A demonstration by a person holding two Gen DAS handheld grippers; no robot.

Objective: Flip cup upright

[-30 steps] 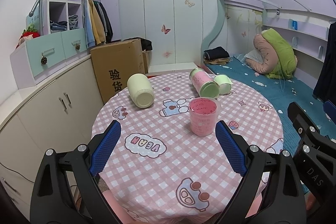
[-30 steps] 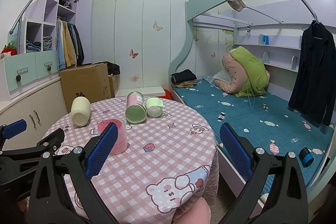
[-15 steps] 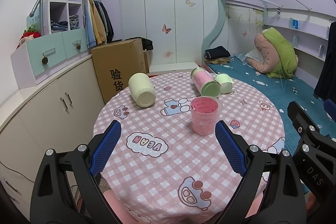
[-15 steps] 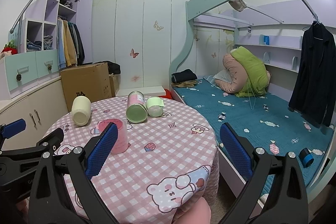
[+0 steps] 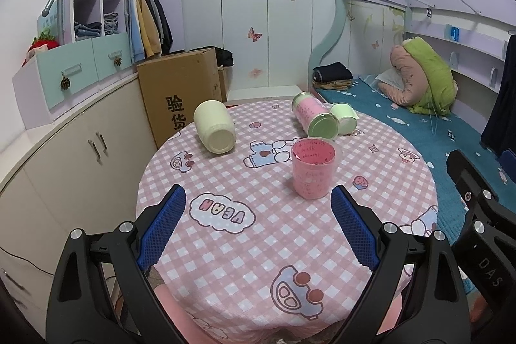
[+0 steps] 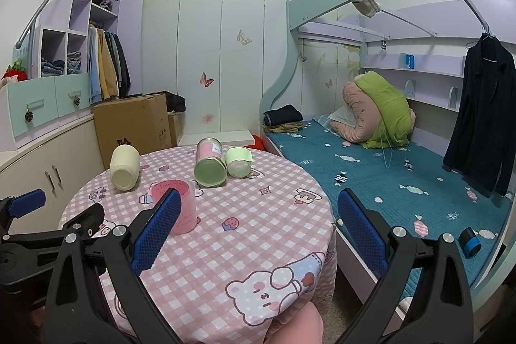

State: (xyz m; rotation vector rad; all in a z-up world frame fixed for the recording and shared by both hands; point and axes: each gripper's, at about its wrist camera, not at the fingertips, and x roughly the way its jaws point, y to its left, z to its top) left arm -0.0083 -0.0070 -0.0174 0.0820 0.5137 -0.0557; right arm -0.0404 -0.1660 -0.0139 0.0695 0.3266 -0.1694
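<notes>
A pink cup [image 5: 312, 168] stands upright near the middle of the round table [image 5: 258, 234]; it also shows in the right wrist view [image 6: 179, 205], partly behind my finger. A cream cup [image 5: 214, 131] lies on its side at the back left. A pink cup with a green base [image 5: 314, 116] and a small pale green cup [image 5: 344, 118] lie on their sides at the back. My left gripper [image 5: 258, 229] is open and empty, short of the upright cup. My right gripper [image 6: 256, 234] is open and empty over the table's right part.
A cardboard box [image 5: 180, 92] and low cabinets [image 5: 64, 157] stand left of the table. A bunk bed [image 6: 387, 170] with a rolled quilt [image 6: 377, 112] runs along the right. The other gripper's body [image 5: 477, 215] shows at the right edge of the left wrist view.
Both grippers have drifted very slightly; the cups have not moved and both jaws stay open.
</notes>
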